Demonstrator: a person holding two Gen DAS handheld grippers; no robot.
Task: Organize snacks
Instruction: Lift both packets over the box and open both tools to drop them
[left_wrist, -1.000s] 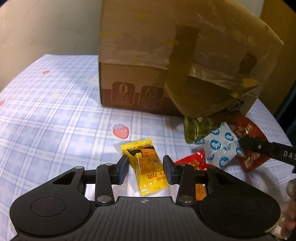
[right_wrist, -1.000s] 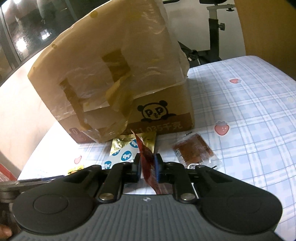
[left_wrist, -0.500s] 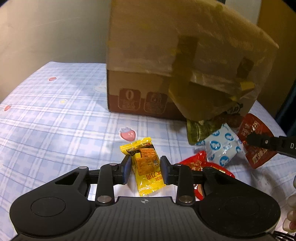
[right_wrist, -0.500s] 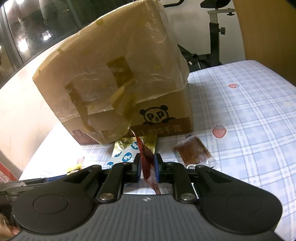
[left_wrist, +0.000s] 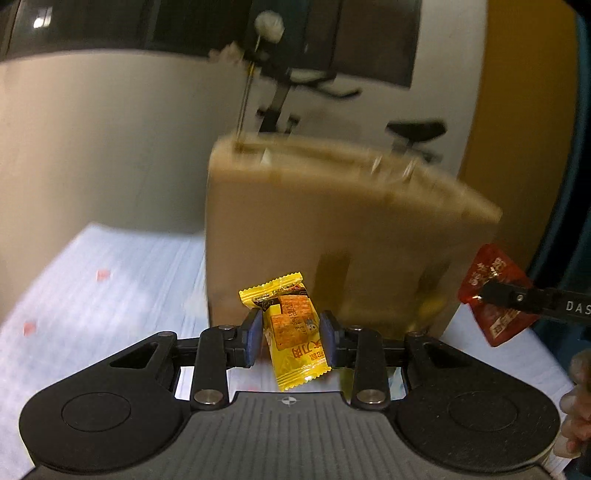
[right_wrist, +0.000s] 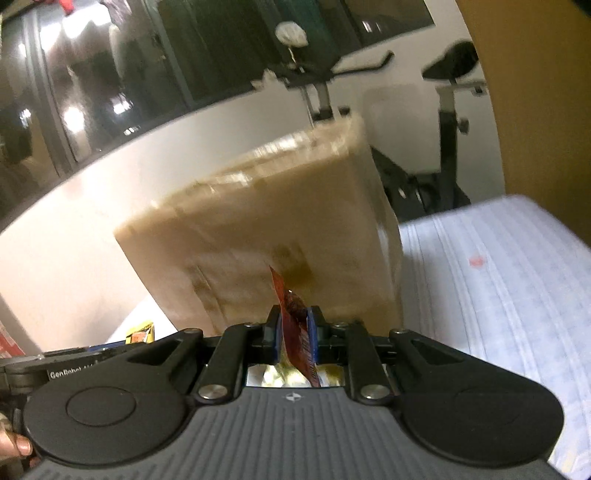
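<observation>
My left gripper (left_wrist: 291, 341) is shut on a yellow cracker packet (left_wrist: 291, 332) and holds it in the air in front of the tall cardboard box (left_wrist: 332, 251). My right gripper (right_wrist: 294, 334) is shut on a red snack packet (right_wrist: 295, 325), held edge-on before the same box (right_wrist: 266, 251). The red packet (left_wrist: 493, 295) and the right gripper's finger (left_wrist: 517, 297) also show at the right of the left wrist view. The yellow packet (right_wrist: 142, 334) peeks at the left of the right wrist view. Both views are blurred by motion.
The box stands on a blue checked cloth with strawberry prints (left_wrist: 92, 295), (right_wrist: 498, 277). An exercise bike (right_wrist: 436, 147) stands behind the box. A white wall (left_wrist: 92, 147) is at the left, an orange panel (left_wrist: 524, 129) at the right.
Both grippers have lifted their packets off the cloth and risen. The box top now sits lower in view and the snacks on the cloth have dropped out of sight.
</observation>
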